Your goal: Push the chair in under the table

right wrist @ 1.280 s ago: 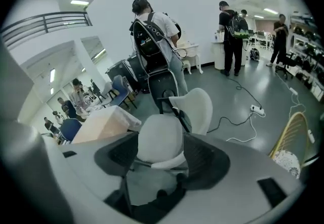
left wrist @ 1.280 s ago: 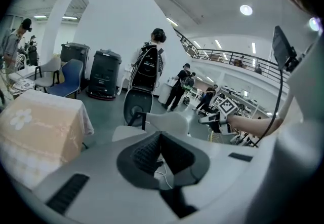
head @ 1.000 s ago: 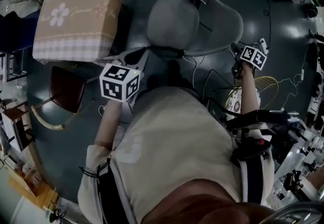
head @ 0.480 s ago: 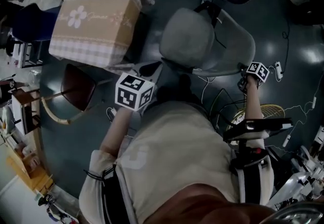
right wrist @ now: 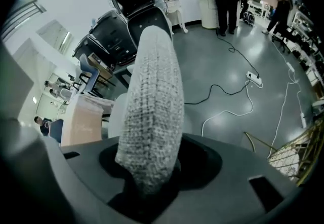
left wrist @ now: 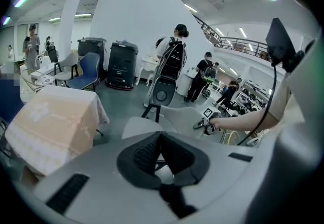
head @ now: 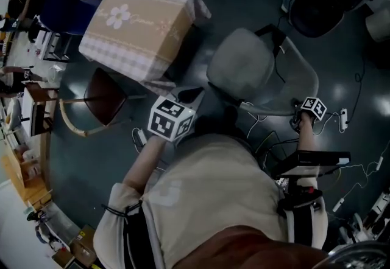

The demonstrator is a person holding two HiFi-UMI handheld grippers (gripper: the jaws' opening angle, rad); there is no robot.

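Right hand-held gripper (right wrist: 150,168) is clamped on the edge of the grey chair's (head: 241,70) backrest. Left hand-held gripper (left wrist: 161,148) has its jaws pressed together on nothing. Chair sits just beside the cloth-covered worktop (head: 135,25), seat not under it.

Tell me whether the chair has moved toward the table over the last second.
No, not noticeably. The camera swung, but the gap between the chair and the table looks about unchanged.
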